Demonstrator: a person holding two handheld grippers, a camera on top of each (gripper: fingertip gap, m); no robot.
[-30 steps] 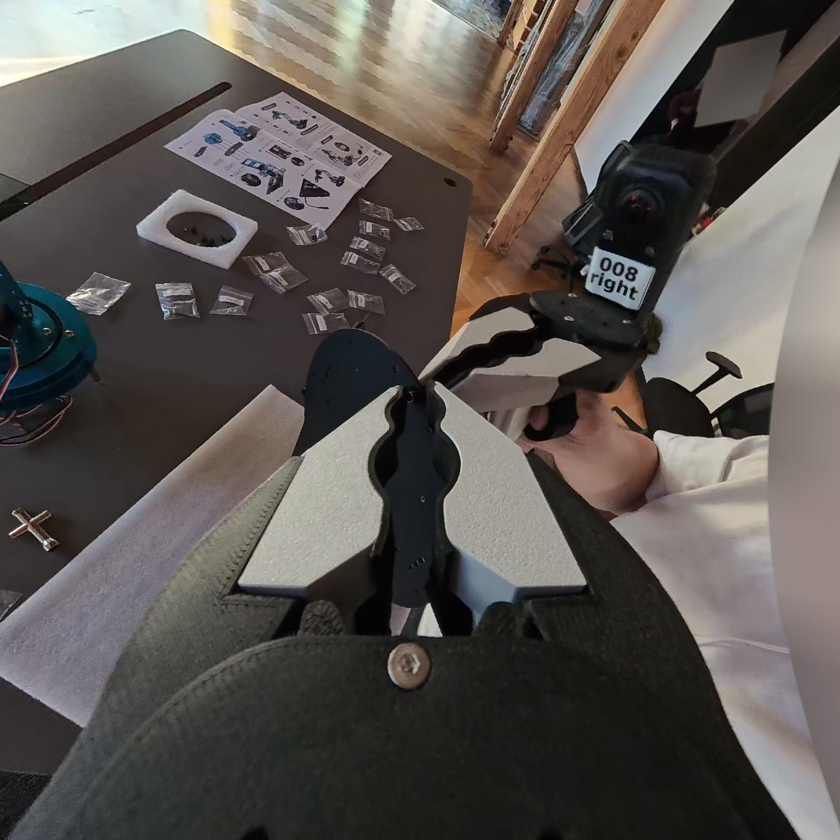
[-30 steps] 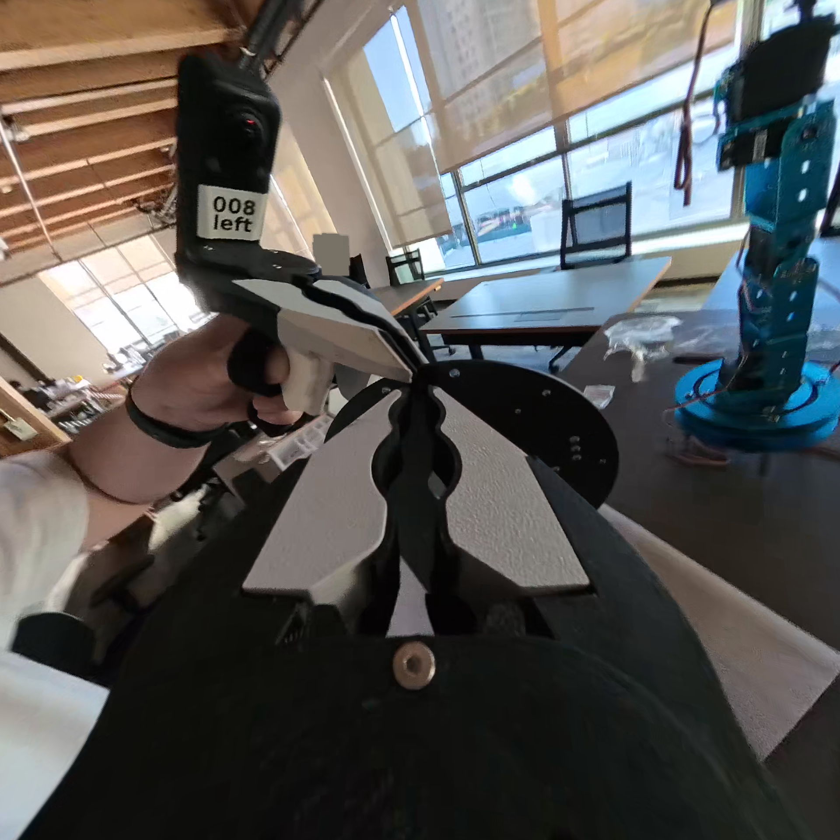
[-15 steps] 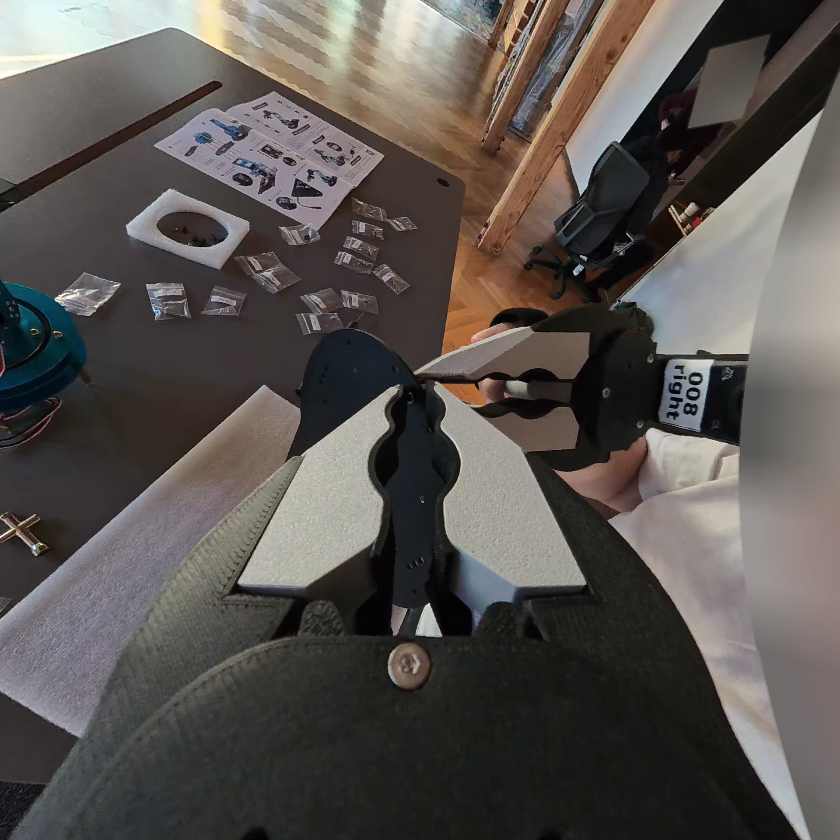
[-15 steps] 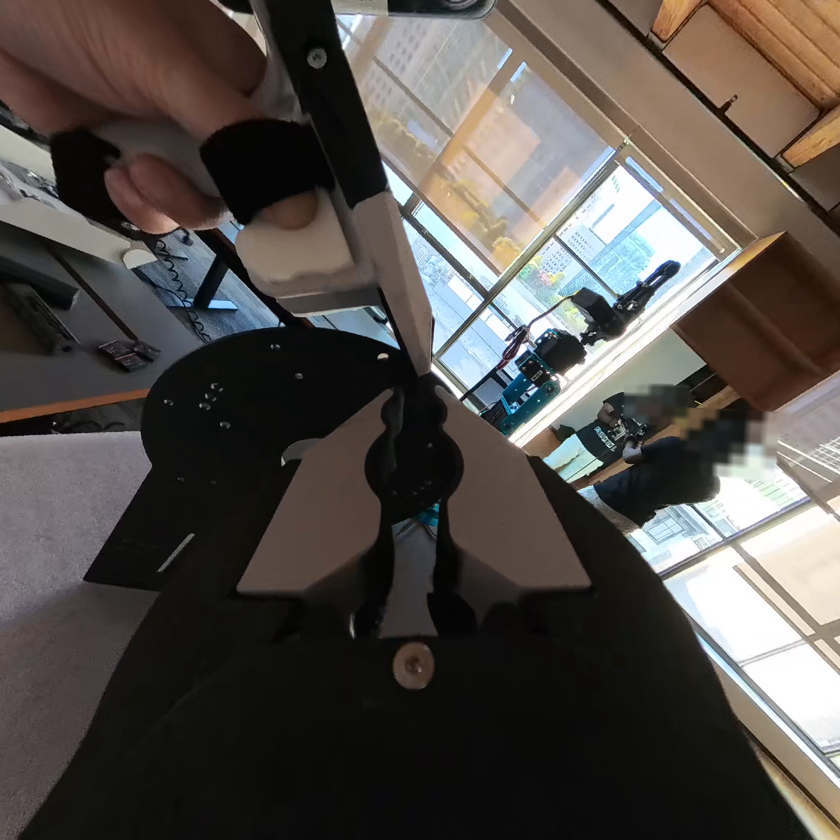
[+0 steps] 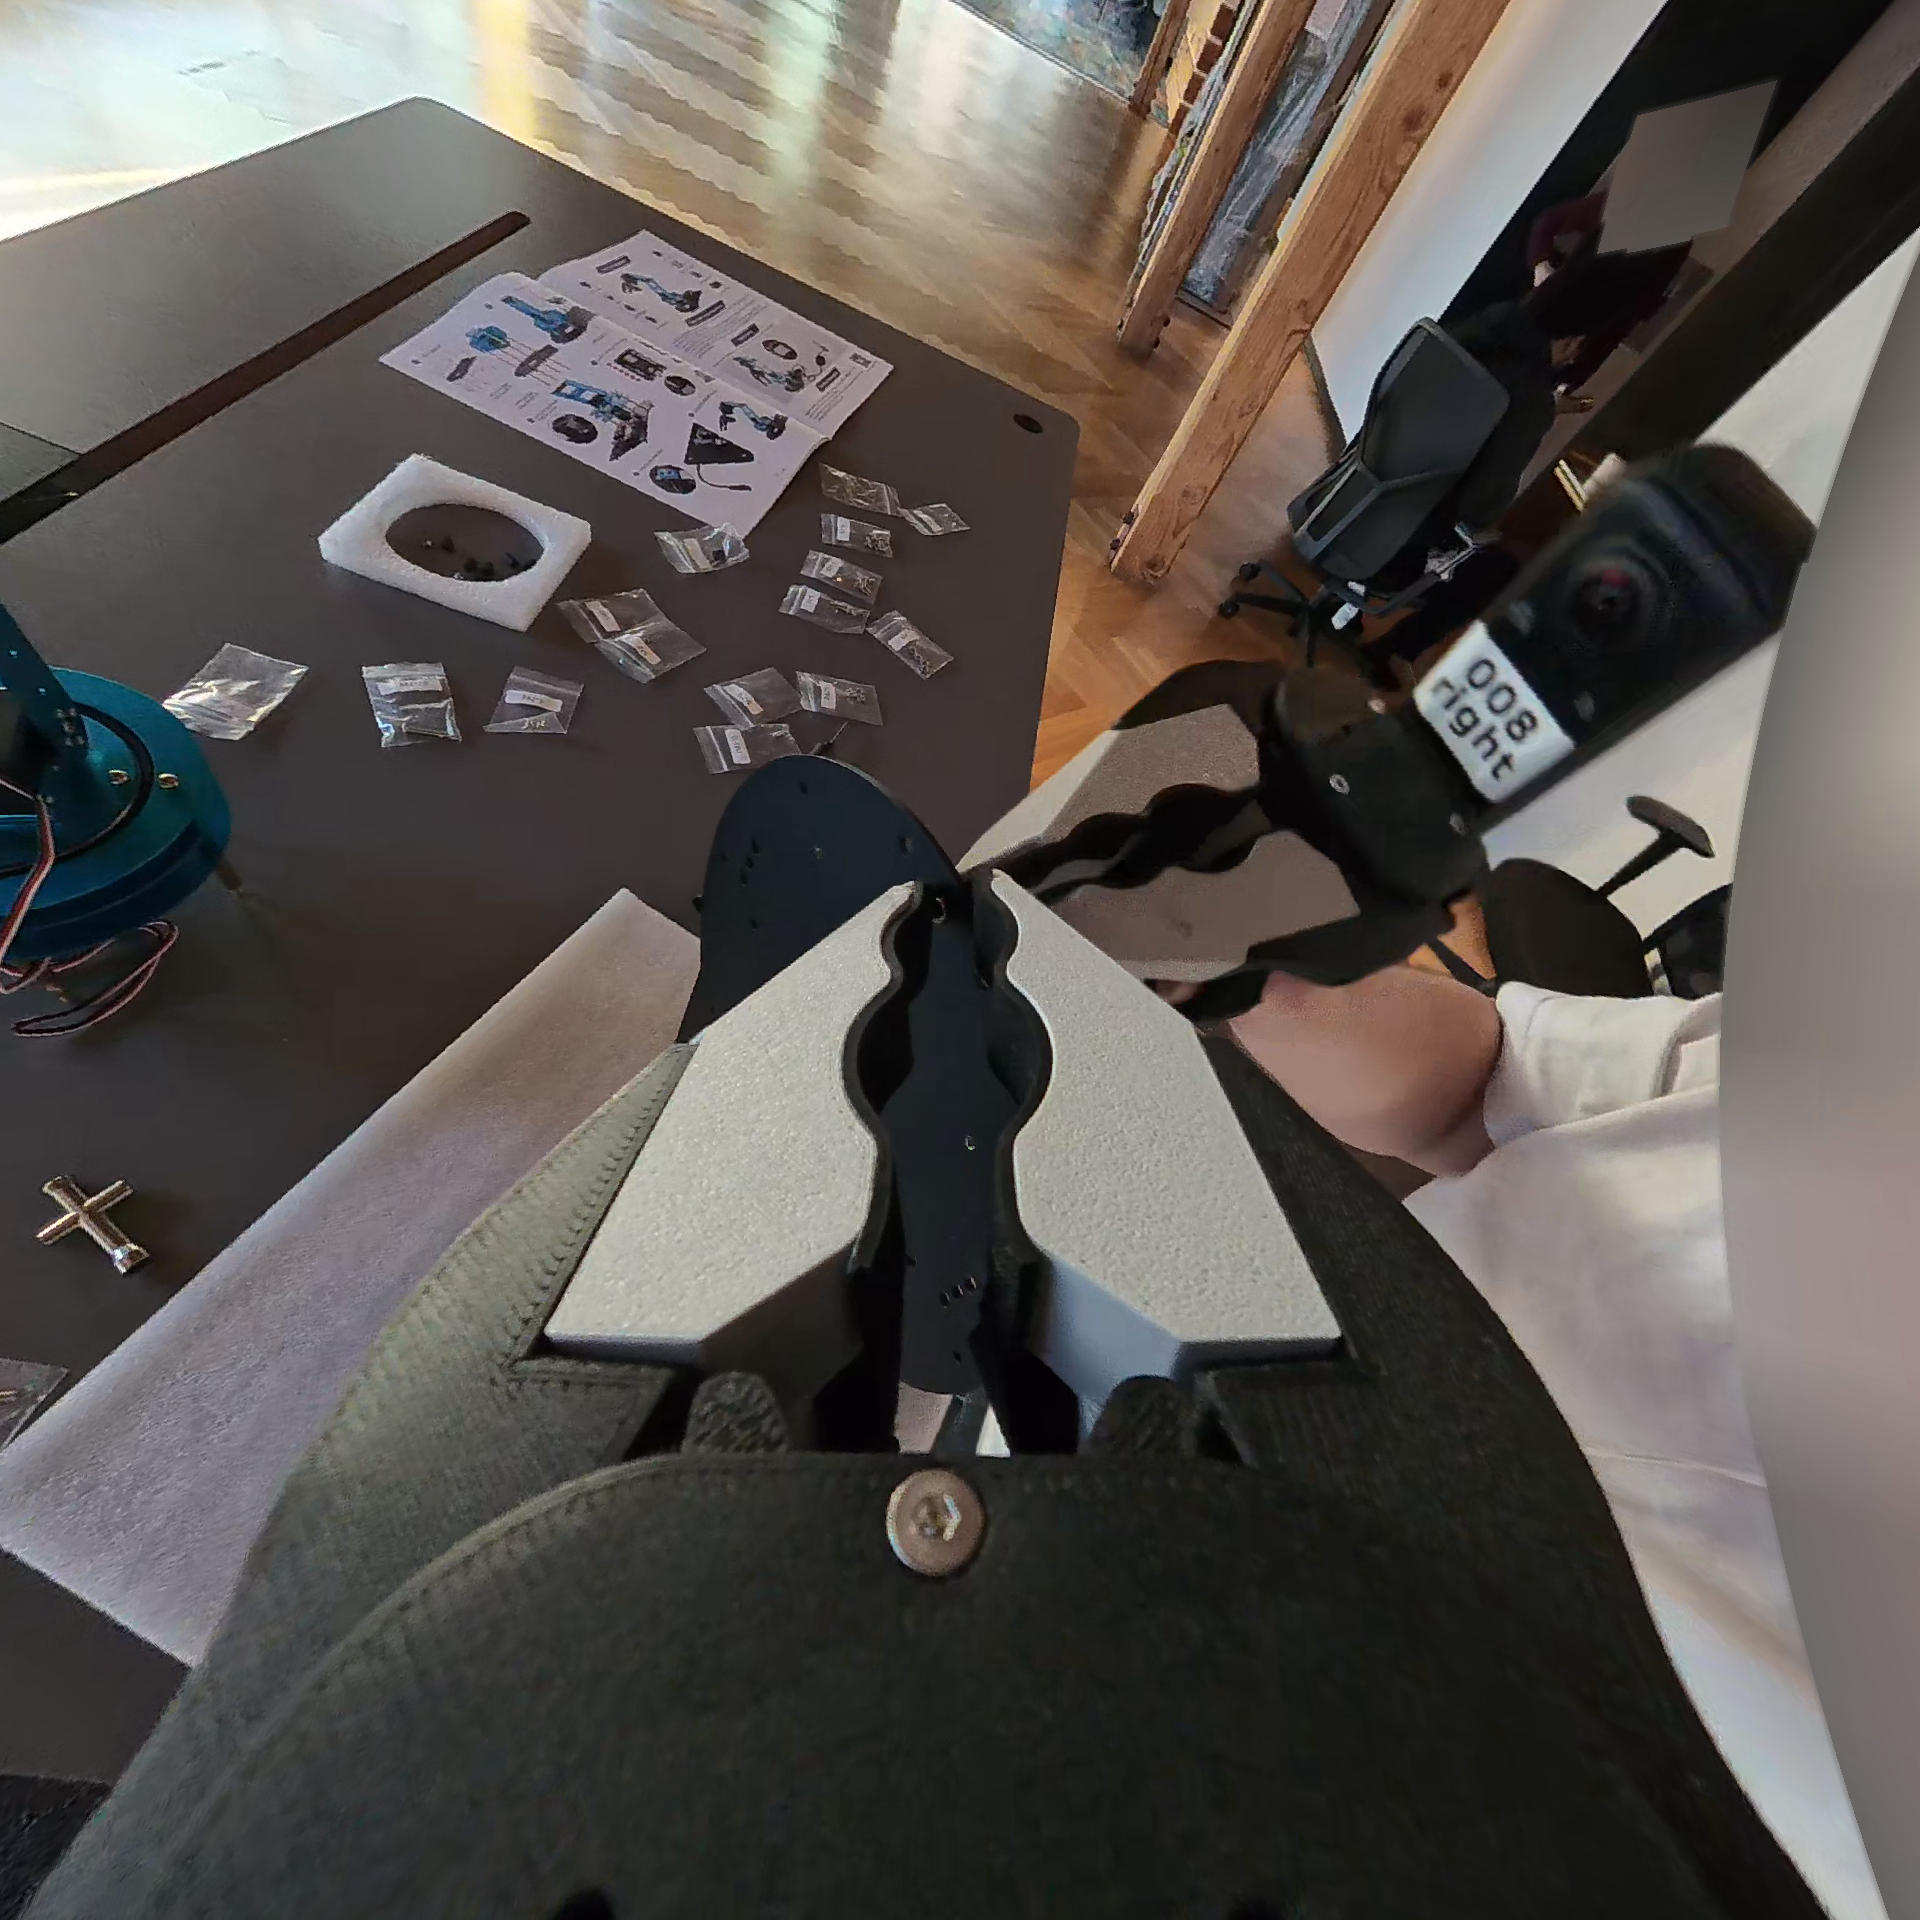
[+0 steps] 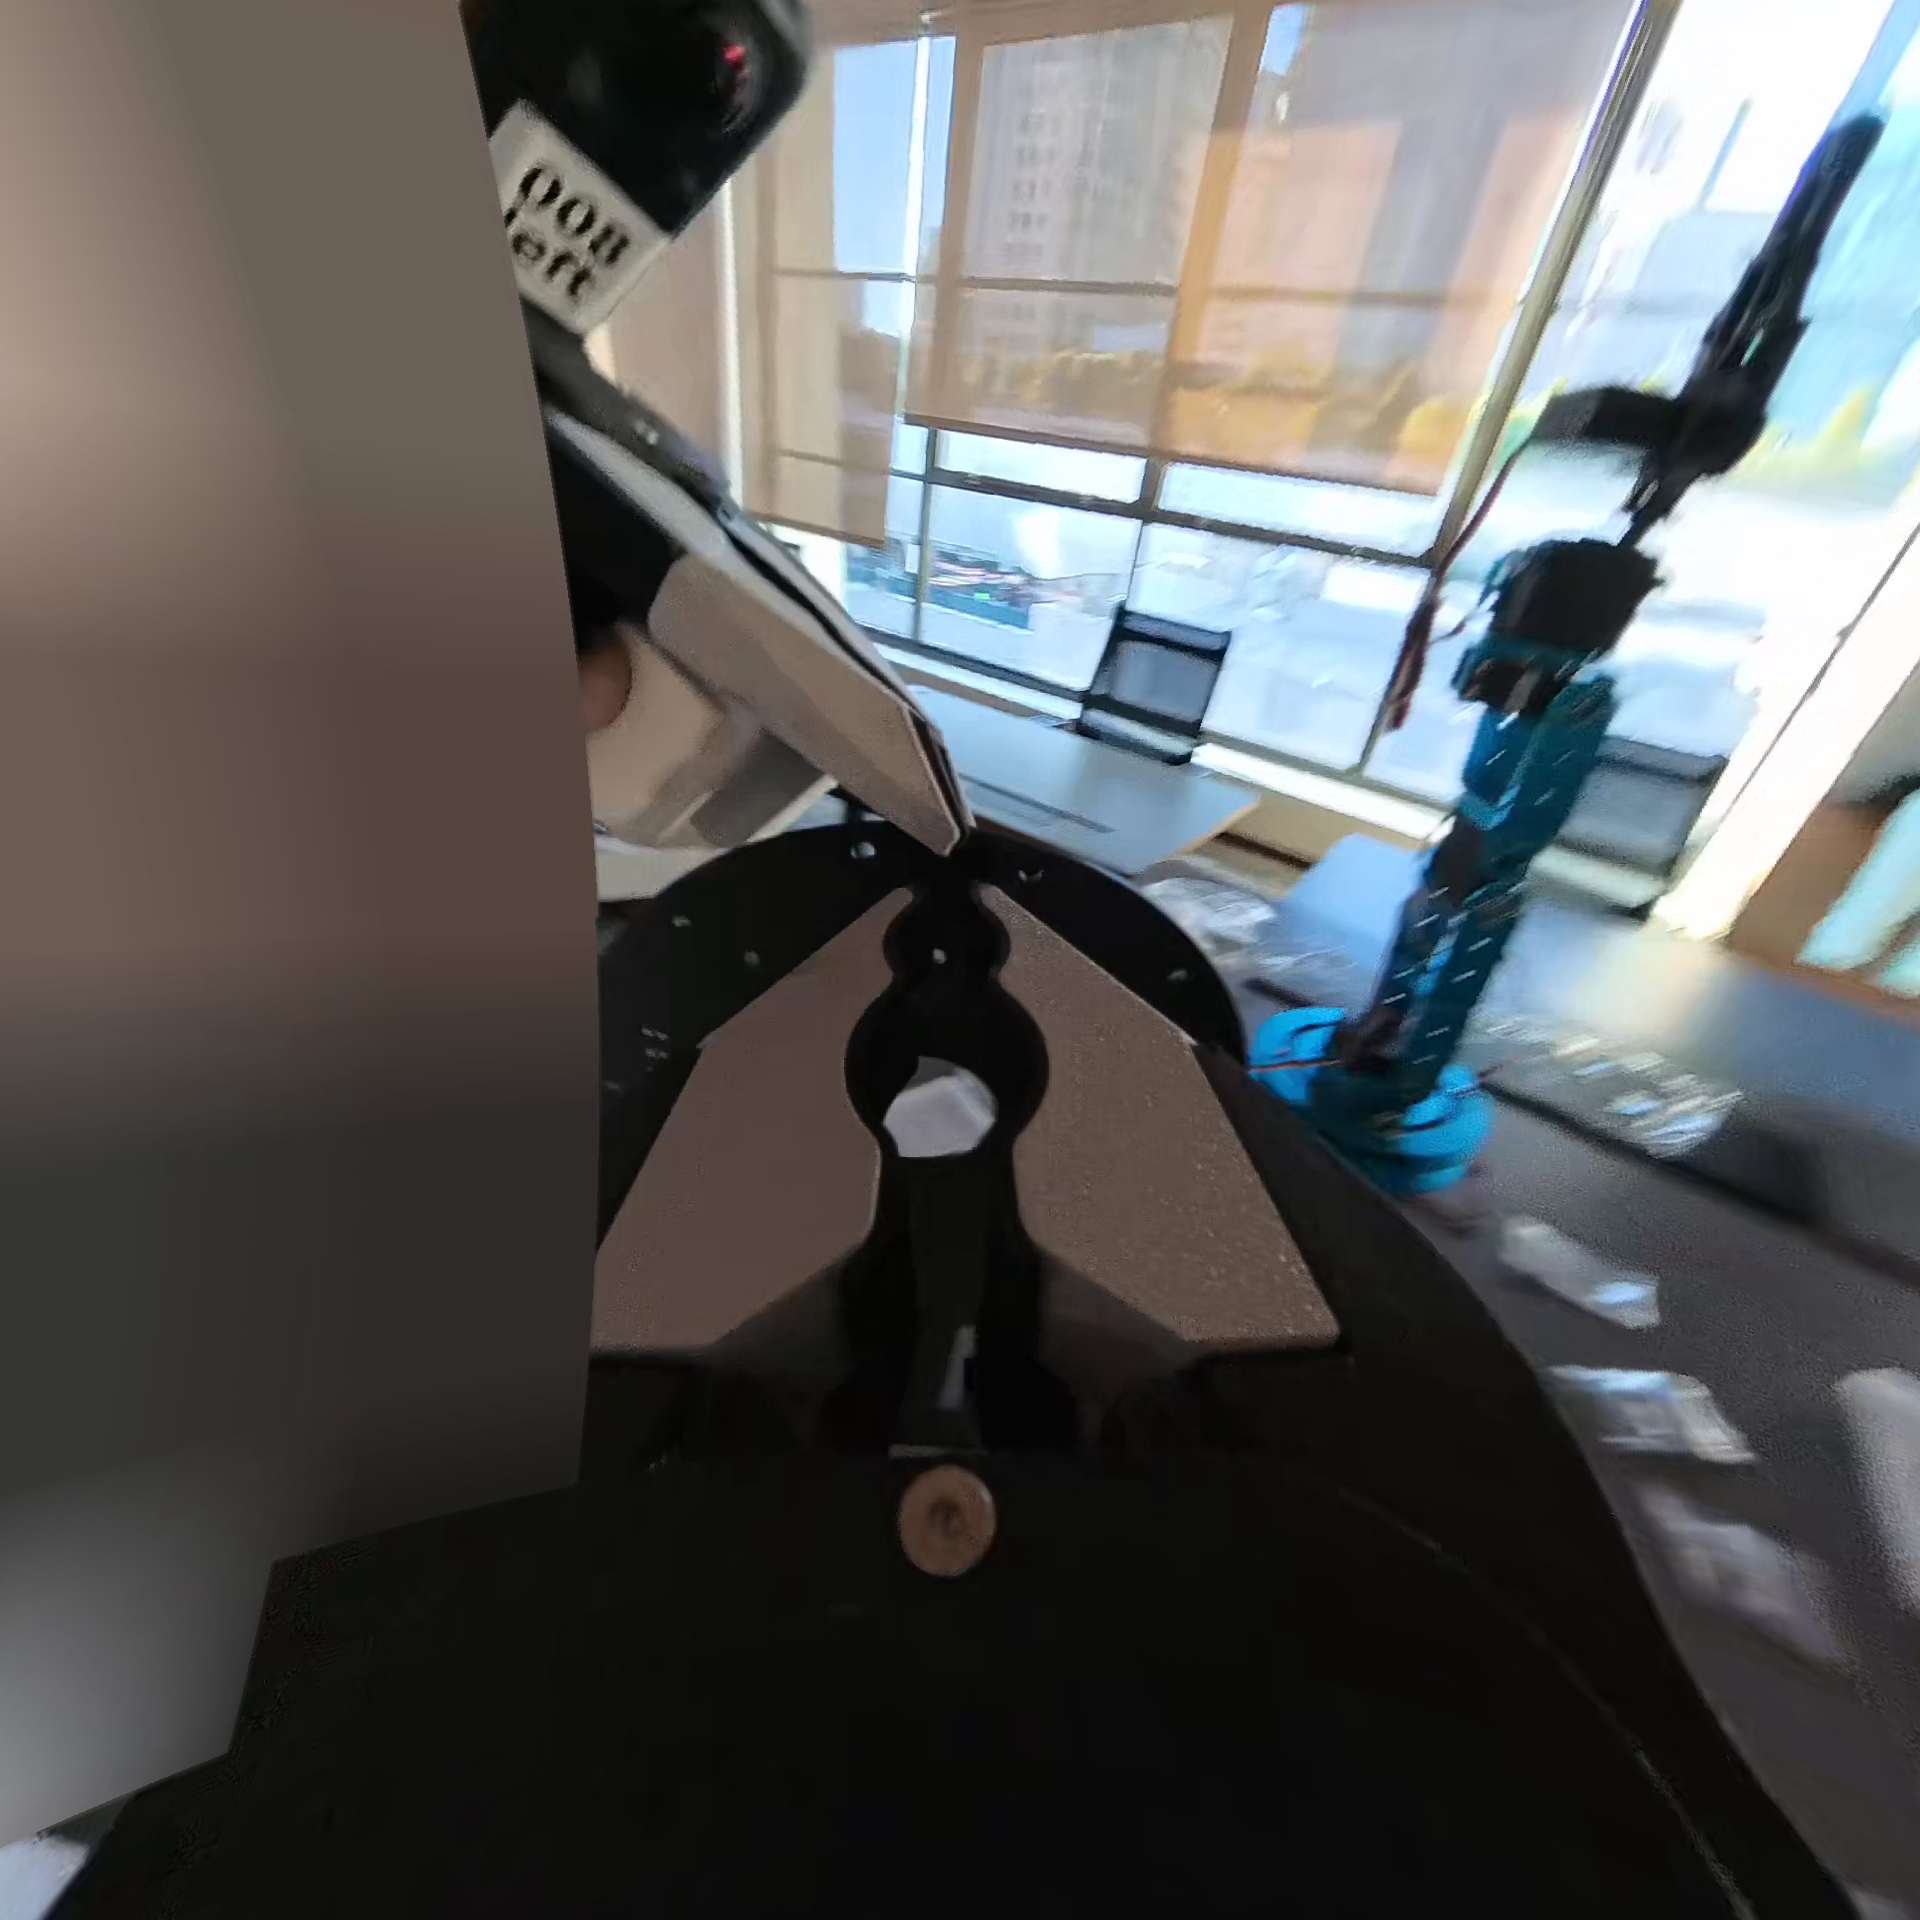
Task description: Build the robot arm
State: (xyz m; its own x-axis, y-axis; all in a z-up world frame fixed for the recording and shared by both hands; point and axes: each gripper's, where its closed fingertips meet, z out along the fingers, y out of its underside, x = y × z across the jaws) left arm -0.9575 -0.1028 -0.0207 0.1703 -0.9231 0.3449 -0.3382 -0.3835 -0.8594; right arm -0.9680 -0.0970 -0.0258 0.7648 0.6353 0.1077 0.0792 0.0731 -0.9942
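A black round plate (image 5: 800, 862) with small holes is held in the air above a grey foam sheet (image 5: 364, 1195). My left gripper (image 5: 951, 896) is shut on the plate, which runs edge-on between its fingers. My right gripper (image 5: 982, 868) comes in from the right, tilted, and meets the plate at the same rim spot. In the right wrist view my right gripper (image 6: 948, 896) is shut on the plate (image 6: 1101, 940), and the left gripper (image 6: 951, 842) touches the rim just above it. A blurred patch hides the left side of that view.
On the dark table (image 5: 416, 883) lie an instruction sheet (image 5: 634, 374), a white foam frame (image 5: 457, 540), several small clear bags (image 5: 831, 603) and a cross wrench (image 5: 88, 1221). A blue robot arm (image 6: 1475, 831) stands on its base (image 5: 104, 790) at the left. An office chair (image 5: 1392, 468) stands beyond the table. The tips of both grippers are at nearly the same place.
The right gripper has rolled about the plate's rim: upright, then on its side, now tilted. Both grippers stay shut on the plate. The left gripper has barely moved.
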